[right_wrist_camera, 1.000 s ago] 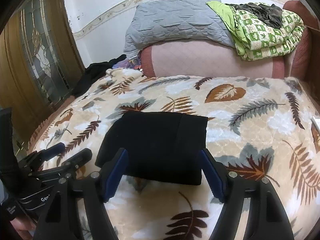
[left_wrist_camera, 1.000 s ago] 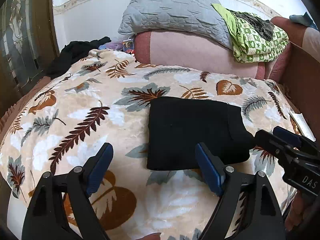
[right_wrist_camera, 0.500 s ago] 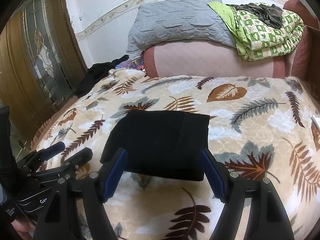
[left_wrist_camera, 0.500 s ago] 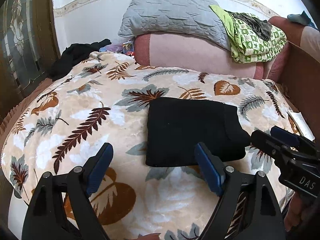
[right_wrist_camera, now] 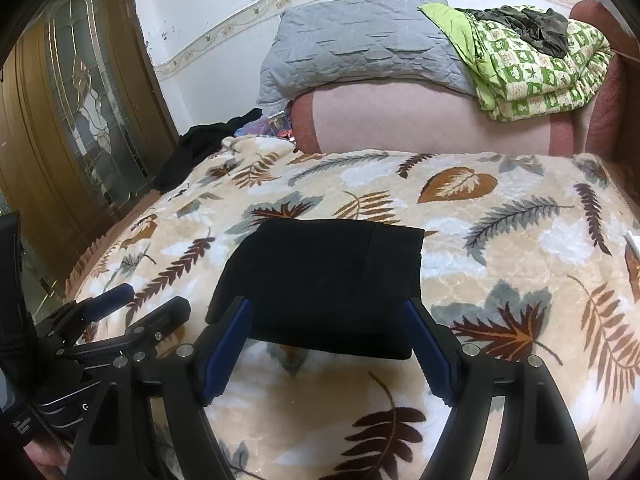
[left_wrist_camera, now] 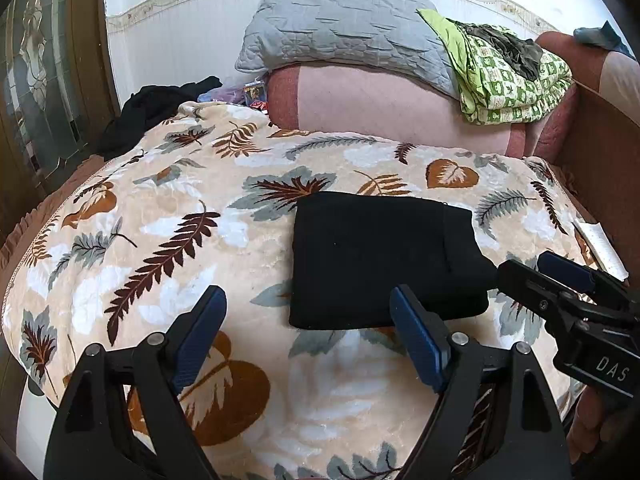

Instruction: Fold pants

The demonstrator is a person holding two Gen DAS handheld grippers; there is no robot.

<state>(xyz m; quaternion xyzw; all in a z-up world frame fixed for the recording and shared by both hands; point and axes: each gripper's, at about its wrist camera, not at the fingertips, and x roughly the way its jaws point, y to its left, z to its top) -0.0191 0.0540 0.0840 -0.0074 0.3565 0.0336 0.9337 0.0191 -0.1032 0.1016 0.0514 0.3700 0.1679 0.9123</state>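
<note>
Pants [left_wrist_camera: 384,260] lie folded into a neat black block on the leaf blanket [left_wrist_camera: 160,240] just ahead of your left tongs [left_wrist_camera: 308,332] and right tongs [right_wrist_camera: 328,344], both spread wide, empty, apparently because folding looks finished.

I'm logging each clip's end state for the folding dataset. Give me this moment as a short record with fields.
pants: black pants folded into a compact rectangle, lying flat
surface: leaf-print blanket on the bed
left gripper: open, empty, near the pants' front edge
right gripper: open, empty, fingers either side of the pants' near edge
background: grey pillow, green patterned quilt
task state: fold looks finished
</note>
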